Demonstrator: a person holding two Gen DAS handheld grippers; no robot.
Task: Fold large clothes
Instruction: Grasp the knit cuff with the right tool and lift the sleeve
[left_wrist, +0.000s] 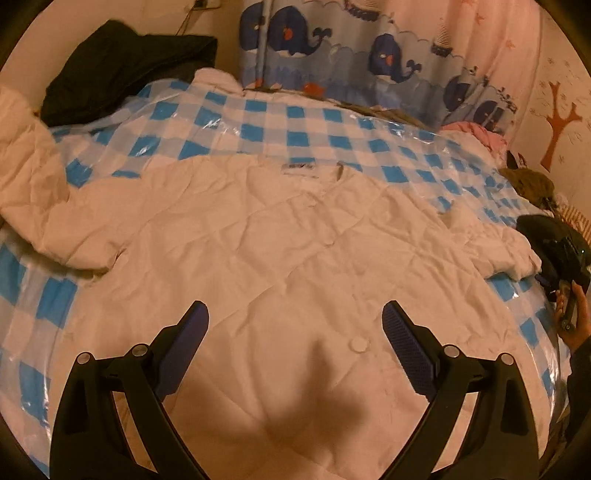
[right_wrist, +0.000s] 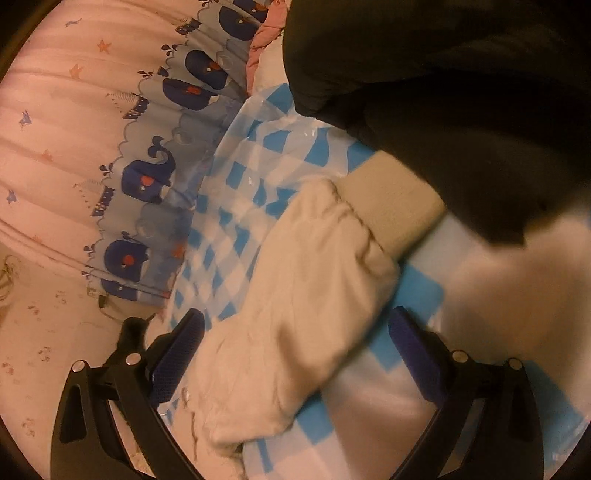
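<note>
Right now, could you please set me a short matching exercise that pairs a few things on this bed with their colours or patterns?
Things:
1. coat
2. bed cover
3. curtain
4. heap of clothes

Looks:
A. blue whales
B. black
C. cream white
D. blue and white checks

Pairs: 1-C, 2-D, 3-A, 4-B

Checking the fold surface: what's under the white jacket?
The white jacket lies spread on a blue-and-white checked cover with a glossy clear film over it. Whatever sits beneath the jacket's middle is hidden. Both claws are open above it.
</note>
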